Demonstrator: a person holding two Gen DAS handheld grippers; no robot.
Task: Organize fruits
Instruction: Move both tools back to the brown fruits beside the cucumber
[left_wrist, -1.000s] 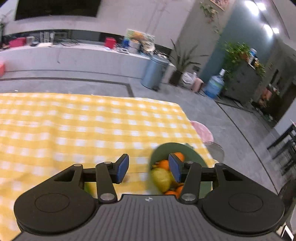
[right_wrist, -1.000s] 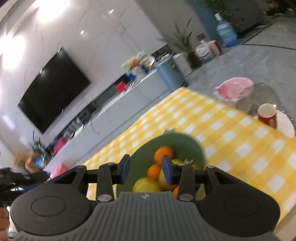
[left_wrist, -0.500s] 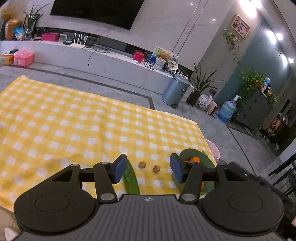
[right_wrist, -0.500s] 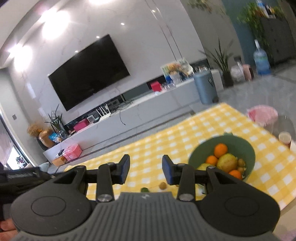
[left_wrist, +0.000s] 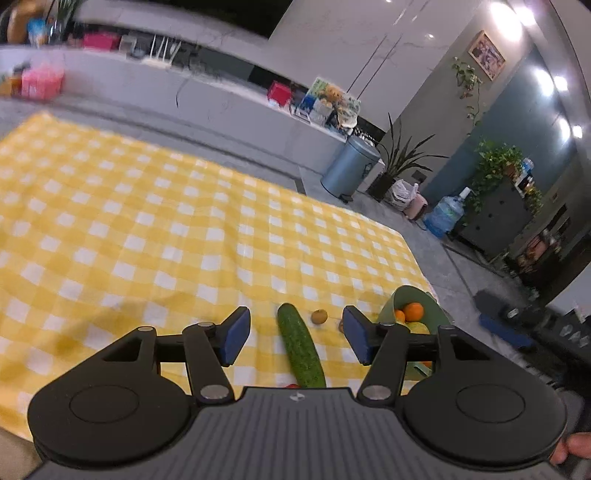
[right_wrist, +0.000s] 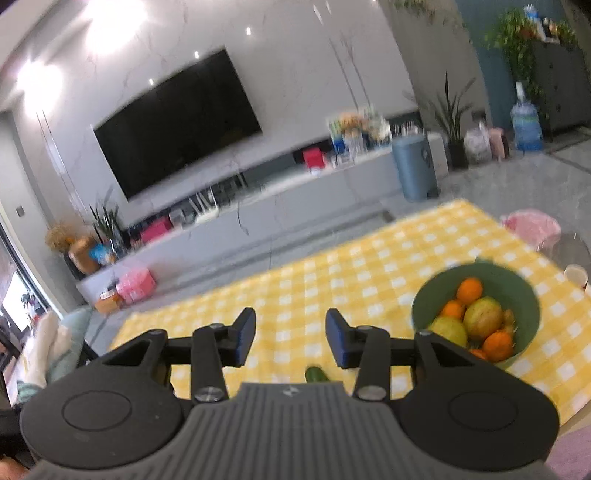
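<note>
A green bowl (right_wrist: 528, 299) holds oranges (right_wrist: 470, 290), a yellow-green fruit (right_wrist: 483, 319) and other fruits, right of my right gripper (right_wrist: 290, 341), which is open and empty above the cloth. In the left wrist view the bowl (left_wrist: 404, 299) sits at the table's right edge. A green cucumber (left_wrist: 301, 345) lies on the yellow checked cloth between my open left gripper's (left_wrist: 295, 338) fingers, below them. A small brown fruit (left_wrist: 319, 316) lies beside the cucumber, another is partly hidden behind the right finger (left_wrist: 356, 338). The cucumber's tip shows in the right wrist view (right_wrist: 316, 374).
The yellow checked tablecloth (left_wrist: 147, 229) covers the table. A paper cup (right_wrist: 576, 275) stands on a glass side table past the table's right edge. A bin (left_wrist: 349, 173), plants and a TV counter (right_wrist: 258, 210) lie beyond.
Both grippers have pulled back and up from the bowl. The left view now shows the cucumber and small fruits between its fingers; the bowl has shifted right in the right view.
</note>
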